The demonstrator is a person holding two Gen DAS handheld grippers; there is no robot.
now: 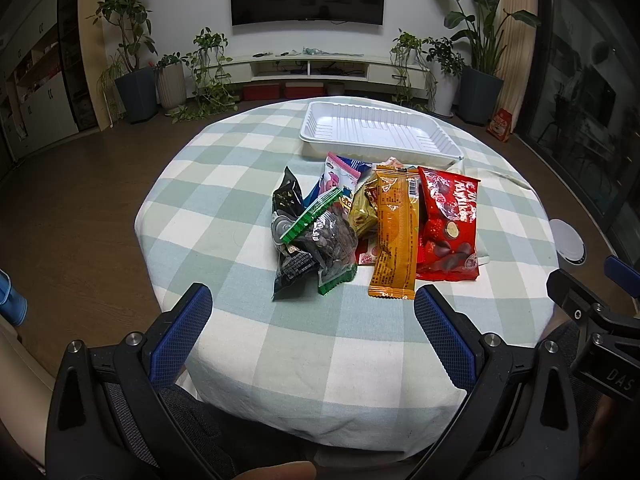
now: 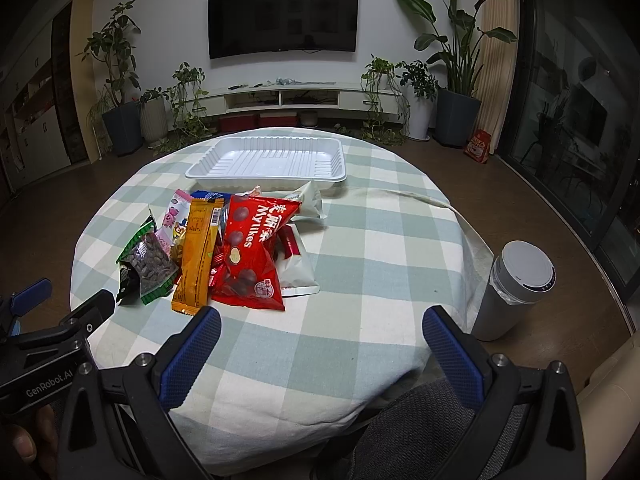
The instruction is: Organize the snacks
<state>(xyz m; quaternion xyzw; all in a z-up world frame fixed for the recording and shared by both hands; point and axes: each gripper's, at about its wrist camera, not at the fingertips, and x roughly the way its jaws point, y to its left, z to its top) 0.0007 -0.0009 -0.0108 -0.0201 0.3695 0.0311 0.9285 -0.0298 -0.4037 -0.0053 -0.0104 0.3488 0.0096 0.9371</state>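
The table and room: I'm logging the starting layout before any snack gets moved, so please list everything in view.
Tray: one, white, empty, far side of table.
Tablecloth: one, green and white check, over the round table.
Red chocolate bag: one, red, right of the pile.
Orange packet: one, long, beside the red bag.
Green-edged seed pack: one, left of the pile.
Black packet: one, pile's left edge.
Pink packet: one, back of the pile.
White packets: at least two, under and behind the red bag.
Bin: one, grey-white, floor right of table.
Television: one, black, on wall.
Potted plants: several, along wall.
Left tool: open, holding nothing.
Right tool: open, holding nothing.
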